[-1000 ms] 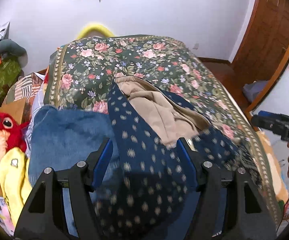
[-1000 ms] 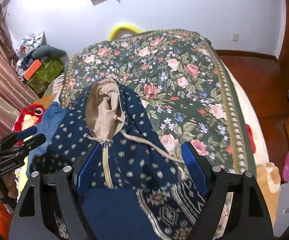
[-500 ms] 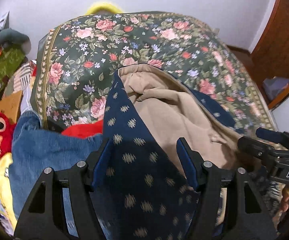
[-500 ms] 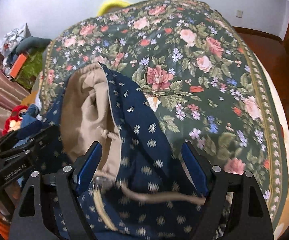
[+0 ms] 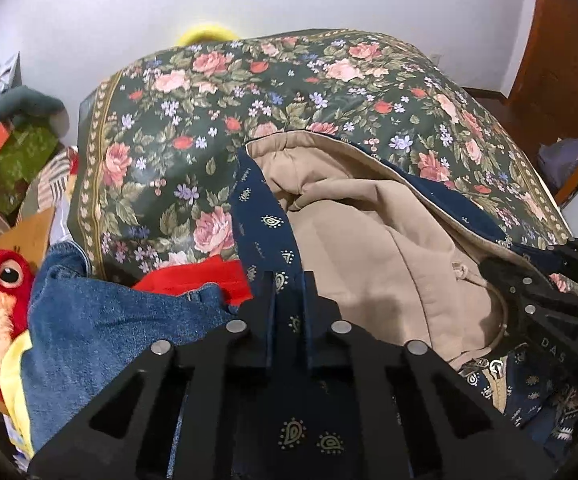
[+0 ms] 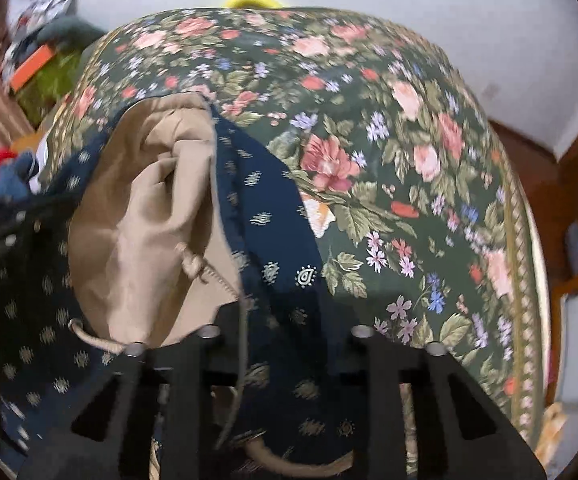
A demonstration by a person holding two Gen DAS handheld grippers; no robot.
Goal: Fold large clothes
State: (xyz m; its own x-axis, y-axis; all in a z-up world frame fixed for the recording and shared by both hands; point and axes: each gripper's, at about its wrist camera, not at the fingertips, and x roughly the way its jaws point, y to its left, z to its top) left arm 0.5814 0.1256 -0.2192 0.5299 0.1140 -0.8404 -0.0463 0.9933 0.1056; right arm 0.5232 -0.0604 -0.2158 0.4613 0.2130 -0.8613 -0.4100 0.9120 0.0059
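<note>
Both the left gripper point(image 5: 289, 312) and the right gripper point(image 6: 285, 344) have just closed on the hoodie point(image 5: 369, 248); the thin pinches may slip when lifted.

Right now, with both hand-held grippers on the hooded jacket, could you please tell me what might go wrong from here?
1. The left hand-held gripper pinches only a thin edge of the navy hooded jacket, so the fabric might slip out when lifted.
2. The drawstring runs past the right hand-held gripper and could snag.
3. Jeans and a red garment lie alongside and may be dragged along.
</note>
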